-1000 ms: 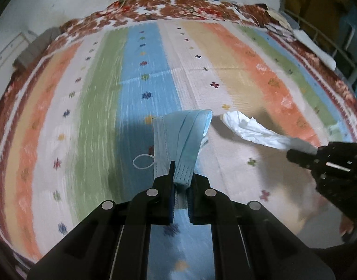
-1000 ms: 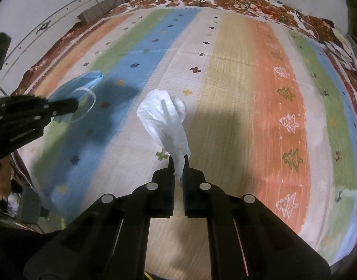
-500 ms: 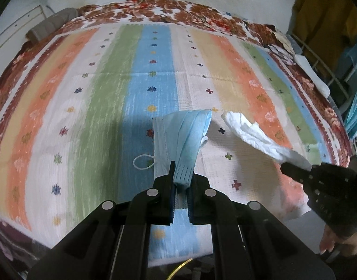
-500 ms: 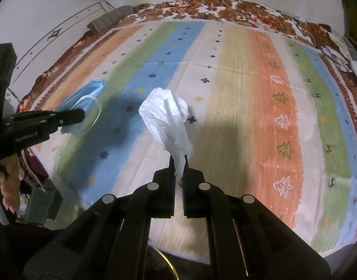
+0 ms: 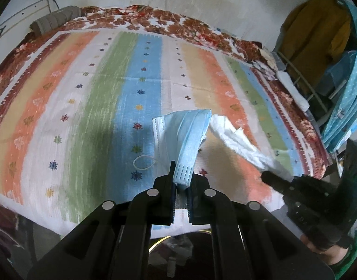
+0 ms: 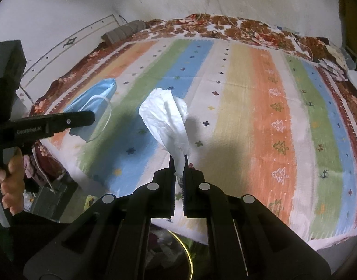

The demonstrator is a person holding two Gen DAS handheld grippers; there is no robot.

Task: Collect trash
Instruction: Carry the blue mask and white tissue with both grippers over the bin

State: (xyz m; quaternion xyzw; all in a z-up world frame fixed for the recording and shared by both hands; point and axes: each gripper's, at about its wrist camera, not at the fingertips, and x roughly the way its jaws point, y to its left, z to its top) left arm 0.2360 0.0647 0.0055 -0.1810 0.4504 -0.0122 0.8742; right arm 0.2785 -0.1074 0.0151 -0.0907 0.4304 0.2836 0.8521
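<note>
In the left wrist view, your left gripper (image 5: 180, 182) sits at bottom centre, its fingers pinched narrowly on the folded lower edge of a blue mask (image 5: 185, 140). The mask stands up from the jaws over the striped blanket (image 5: 96, 98), one white ear loop (image 5: 143, 162) dangling to its left. At the right edge your right gripper (image 5: 269, 178) is clamped on a white tissue (image 5: 236, 140), which reaches up-left and just meets the mask's top corner in the picture.

In the right wrist view, the tissue (image 6: 166, 121) rises from near-closed fingers at bottom centre. Your left hand (image 6: 10, 177) holds the other gripper at the left edge. Below the blanket's near edge, a brass-coloured rim (image 6: 187, 252) shows. Farther off, a floral blanket (image 5: 155, 21) borders the striped one, then the wall.
</note>
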